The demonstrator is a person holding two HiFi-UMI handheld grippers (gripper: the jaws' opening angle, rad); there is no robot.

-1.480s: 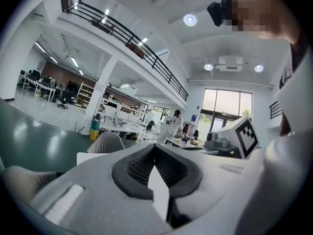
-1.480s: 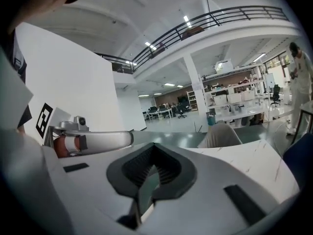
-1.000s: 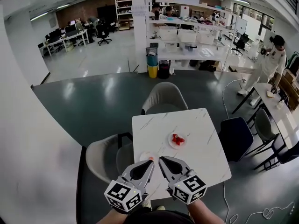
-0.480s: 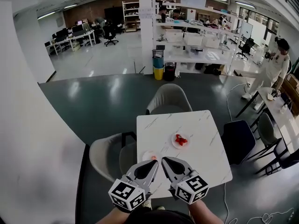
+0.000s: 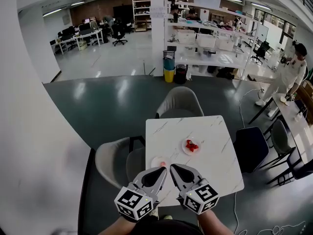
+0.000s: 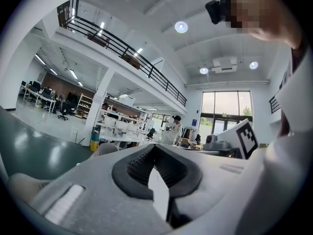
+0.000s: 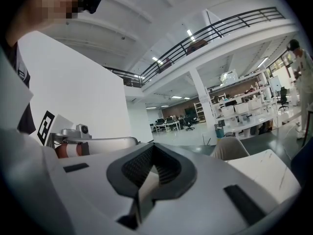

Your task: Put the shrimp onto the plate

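A white plate (image 5: 185, 146) with red shrimp (image 5: 192, 145) on it sits mid-table on the white marble table (image 5: 210, 131). A smaller white dish (image 5: 156, 160) with a pinkish bit lies near the table's front left edge. My left gripper (image 5: 163, 169) (image 6: 155, 146) and right gripper (image 5: 171, 166) (image 7: 154, 145) are held close to my body over the table's near edge, tips side by side. Both are shut with nothing between the pads. Neither gripper view shows the plates.
Grey chairs stand at the table's far side (image 5: 179, 103) and left side (image 5: 112, 158); a dark blue chair (image 5: 250, 146) is at its right. A person in white (image 5: 289, 75) stands by another table far right. Shelves and bins line the back.
The view has drifted, so the table and plates sit slightly farther right and higher in frame. Both grippers stay shut and hold the same pose near my body.
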